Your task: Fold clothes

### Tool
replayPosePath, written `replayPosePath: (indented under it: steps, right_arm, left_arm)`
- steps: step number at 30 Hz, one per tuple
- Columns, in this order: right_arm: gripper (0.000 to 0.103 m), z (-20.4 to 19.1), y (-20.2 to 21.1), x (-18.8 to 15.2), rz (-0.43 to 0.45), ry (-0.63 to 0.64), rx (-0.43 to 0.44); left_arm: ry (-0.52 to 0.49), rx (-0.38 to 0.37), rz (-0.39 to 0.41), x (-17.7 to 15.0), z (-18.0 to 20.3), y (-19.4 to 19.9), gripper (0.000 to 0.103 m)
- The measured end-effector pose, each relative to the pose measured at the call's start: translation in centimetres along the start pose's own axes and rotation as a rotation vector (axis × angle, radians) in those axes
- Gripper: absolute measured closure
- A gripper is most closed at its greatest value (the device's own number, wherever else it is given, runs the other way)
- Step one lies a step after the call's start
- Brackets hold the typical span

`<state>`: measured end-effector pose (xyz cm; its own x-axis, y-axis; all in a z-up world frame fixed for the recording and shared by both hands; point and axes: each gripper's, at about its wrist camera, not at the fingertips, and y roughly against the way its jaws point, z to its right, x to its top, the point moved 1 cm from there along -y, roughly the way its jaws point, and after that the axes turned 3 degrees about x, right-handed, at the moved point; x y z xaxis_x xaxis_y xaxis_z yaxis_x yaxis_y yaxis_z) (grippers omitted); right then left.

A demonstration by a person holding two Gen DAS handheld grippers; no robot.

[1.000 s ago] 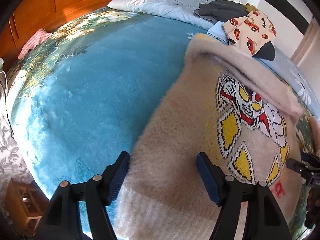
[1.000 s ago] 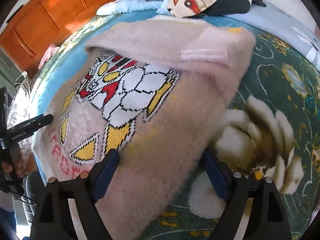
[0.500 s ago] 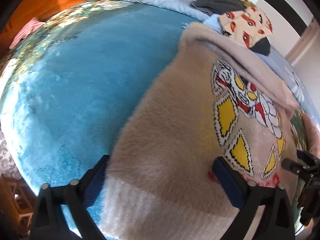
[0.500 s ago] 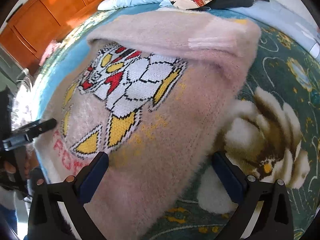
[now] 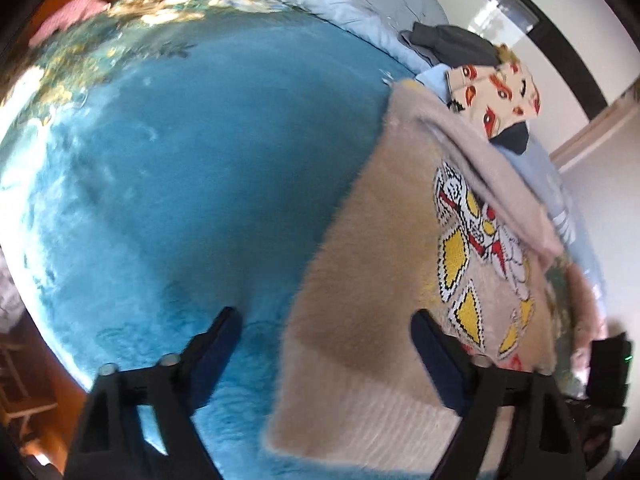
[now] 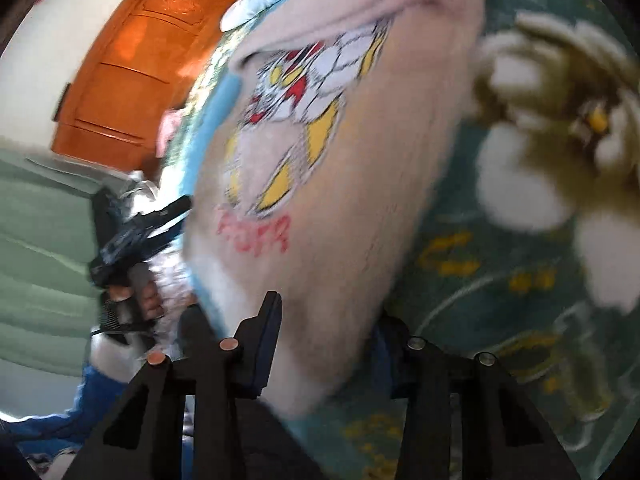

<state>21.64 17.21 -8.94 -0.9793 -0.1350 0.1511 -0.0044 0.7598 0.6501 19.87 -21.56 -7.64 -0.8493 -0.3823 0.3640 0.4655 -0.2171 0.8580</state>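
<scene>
Left gripper (image 5: 326,336) spread wide, jaws empty, straddling the near-left hem edge of the beige sweater (image 5: 384,296) lying flat on the blue blanket (image 5: 180,184). Right gripper (image 6: 324,332) also parted, sweater's hem corner between its fingers, not pinched. Clothes pile (image 5: 488,76) beyond, wooden headboard (image 6: 132,68) at far left.

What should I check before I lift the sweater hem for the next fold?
1. Left hand-held gripper open around the hem corner of the fuzzy beige sweater with the yellow-and-red robot graphic: ok.
2. Right hand-held gripper straddling the opposite hem edge: ok.
3. Right hand-held gripper closed on the fabric: cannot tell, blurred.
4. Sweater's top part already folded down: ok.
5. Pile of other clothes clear of the sweater: not ok, touching its far edge.
</scene>
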Motion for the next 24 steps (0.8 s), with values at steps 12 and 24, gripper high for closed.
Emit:
replayPosePath:
  steps: [12,24]
  right_arm:
    - [0.091,-1.1,-1.3,0.9,0.007,-0.064,0.183]
    - [0.092,-1.7,6.3,10.3,0.405,-0.097,0.512]
  left_arm:
    - [0.087,-0.199,-0.12,-1.5,-1.2,1.7,0.093]
    - [0.206,-0.534,0.115,11.1,5.1,7.2,0.093]
